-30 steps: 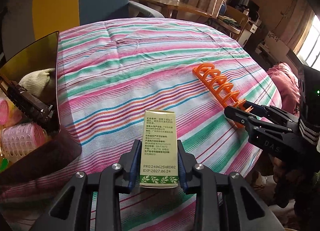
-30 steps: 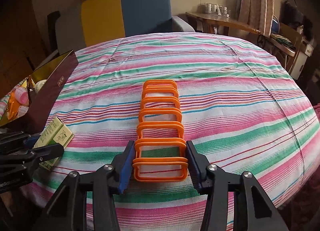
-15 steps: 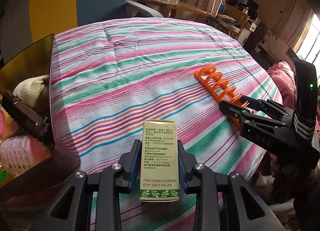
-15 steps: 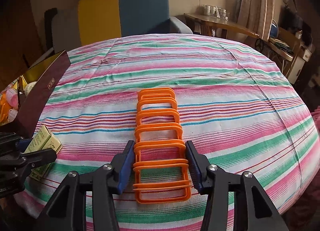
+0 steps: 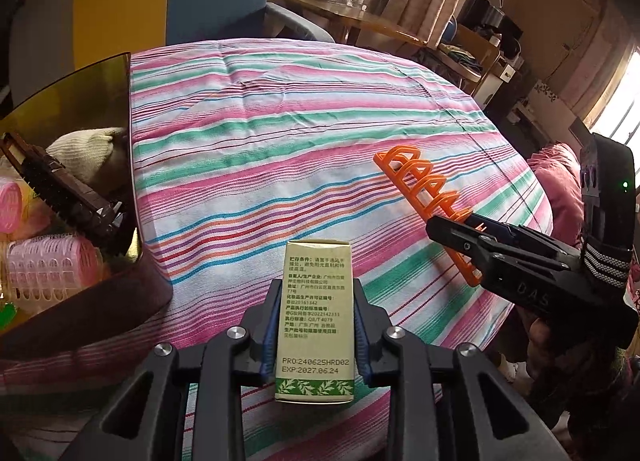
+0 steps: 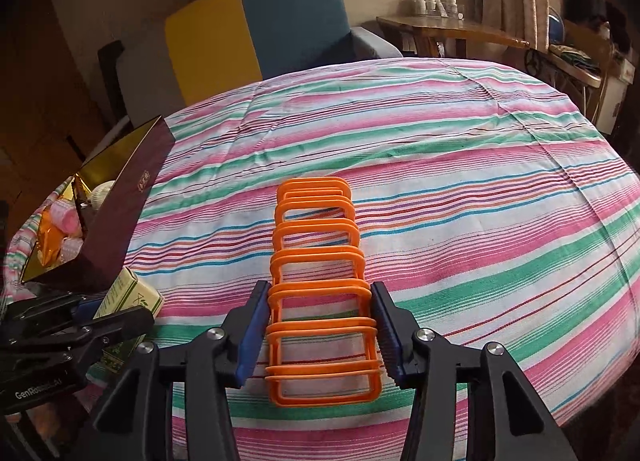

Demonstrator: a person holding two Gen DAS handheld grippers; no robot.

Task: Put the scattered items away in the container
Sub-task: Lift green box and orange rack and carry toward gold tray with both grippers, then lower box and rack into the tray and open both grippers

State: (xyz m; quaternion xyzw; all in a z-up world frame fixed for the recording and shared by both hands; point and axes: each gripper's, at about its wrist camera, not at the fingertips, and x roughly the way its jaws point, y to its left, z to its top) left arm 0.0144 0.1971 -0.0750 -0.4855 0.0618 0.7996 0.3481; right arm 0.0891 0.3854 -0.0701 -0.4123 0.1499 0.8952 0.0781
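My left gripper [image 5: 316, 297] is shut on a pale green carton [image 5: 316, 313] with printed text, held just above the striped tablecloth; the carton also shows in the right wrist view [image 6: 128, 297]. My right gripper [image 6: 320, 301] is shut on the near end of an orange plastic rack [image 6: 316, 261], which lies lengthwise ahead of it. The rack [image 5: 424, 193] and the right gripper [image 5: 472, 233] show at the right in the left wrist view. The dark box with a gold lining [image 5: 80, 109] stands at the left, beside my left gripper.
The box holds pink hair rollers [image 5: 48, 265], a dark brush [image 5: 68, 197] and a cream knitted item [image 5: 84, 153]. The round table [image 6: 440, 141] carries a striped cloth. A blue and yellow armchair [image 6: 288, 17] stands behind it. A wooden side table [image 6: 448, 29] is at the far right.
My right gripper has slid further along the orange rack, so more of the rack lies between its fingers. My left gripper has lifted the carton slightly and drifted right.
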